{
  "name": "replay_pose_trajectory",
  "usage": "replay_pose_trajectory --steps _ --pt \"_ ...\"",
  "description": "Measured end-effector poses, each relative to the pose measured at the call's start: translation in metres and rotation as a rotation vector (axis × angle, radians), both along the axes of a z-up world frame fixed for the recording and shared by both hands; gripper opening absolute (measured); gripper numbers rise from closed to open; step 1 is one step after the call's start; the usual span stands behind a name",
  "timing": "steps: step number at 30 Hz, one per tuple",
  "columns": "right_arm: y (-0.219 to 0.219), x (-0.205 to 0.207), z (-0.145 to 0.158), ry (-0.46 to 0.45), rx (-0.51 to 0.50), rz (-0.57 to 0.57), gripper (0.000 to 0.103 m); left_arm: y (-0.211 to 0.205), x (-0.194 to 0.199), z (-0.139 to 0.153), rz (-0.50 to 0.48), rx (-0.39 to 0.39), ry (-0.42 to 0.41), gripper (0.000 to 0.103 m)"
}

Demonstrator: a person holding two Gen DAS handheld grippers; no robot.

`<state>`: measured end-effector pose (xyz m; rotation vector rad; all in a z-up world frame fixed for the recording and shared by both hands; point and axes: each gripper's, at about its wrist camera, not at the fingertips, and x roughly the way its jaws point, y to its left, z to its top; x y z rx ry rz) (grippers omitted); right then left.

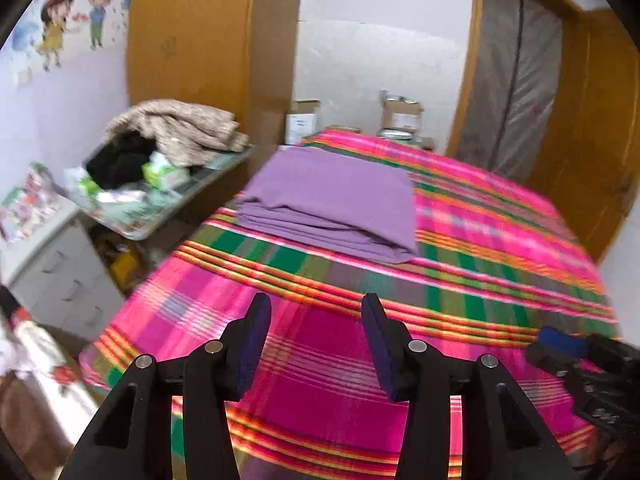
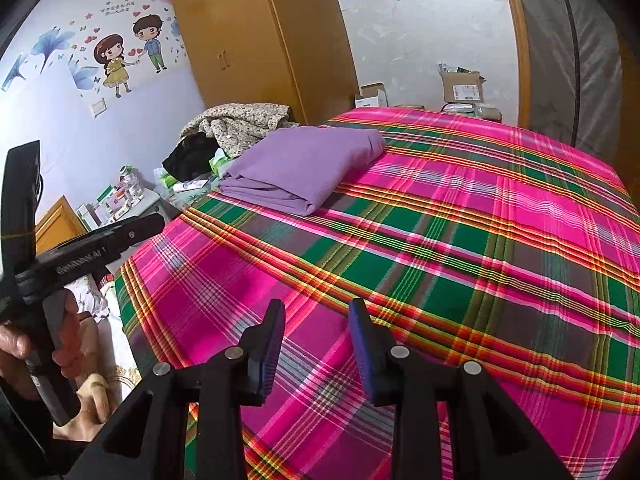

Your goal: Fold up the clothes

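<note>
We see the left wrist view smeared by blur, so the boxes (image 1: 394,114) at the far wall and the clutter on the side shelf (image 1: 168,200) stay hard to make out. The left gripper (image 1: 316,344) is cut off at the bottom edge of its own view, as is the right gripper (image 2: 316,346) in its view. Both have their fingers spread, nothing between them, over the plaid bedspread (image 2: 460,264). The folded purple cloth (image 2: 300,164) lies on the bedspread's far left part, well apart from both sets of fingers. A hand (image 2: 24,344) grips the left gripper's handle at the right view's left edge.
</note>
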<state>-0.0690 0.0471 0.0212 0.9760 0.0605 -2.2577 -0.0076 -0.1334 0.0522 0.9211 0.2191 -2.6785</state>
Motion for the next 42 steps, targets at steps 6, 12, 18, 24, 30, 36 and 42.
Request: replay_pose_trajectory --steps 6,12,18,24,30,36,42 --pt "-0.003 -0.001 -0.001 -0.006 0.004 0.000 0.034 -0.002 0.004 -0.003 -0.039 0.065 0.012 0.049" --pt "-0.004 -0.002 -0.002 -0.012 0.004 0.001 0.034 -0.001 0.000 -0.011 -0.057 0.079 -0.022 0.049" --pt "-0.004 -0.003 -0.004 -0.020 0.004 0.004 0.034 0.001 -0.001 -0.013 -0.060 0.082 -0.047 0.049" --pt "-0.005 -0.002 -0.005 -0.022 0.009 0.003 0.034 0.002 0.000 -0.014 -0.080 0.108 -0.037 0.049" --pt "-0.007 -0.001 -0.006 -0.025 0.015 0.003 0.034 0.004 0.000 -0.014 -0.105 0.120 -0.032 0.049" --pt "-0.008 -0.002 -0.008 -0.032 0.021 0.003 0.034 0.003 -0.003 -0.018 -0.097 0.133 -0.050 0.049" --pt "-0.009 -0.003 -0.010 -0.040 0.023 0.006 0.034 0.007 -0.006 -0.020 -0.096 0.105 -0.068 0.049"
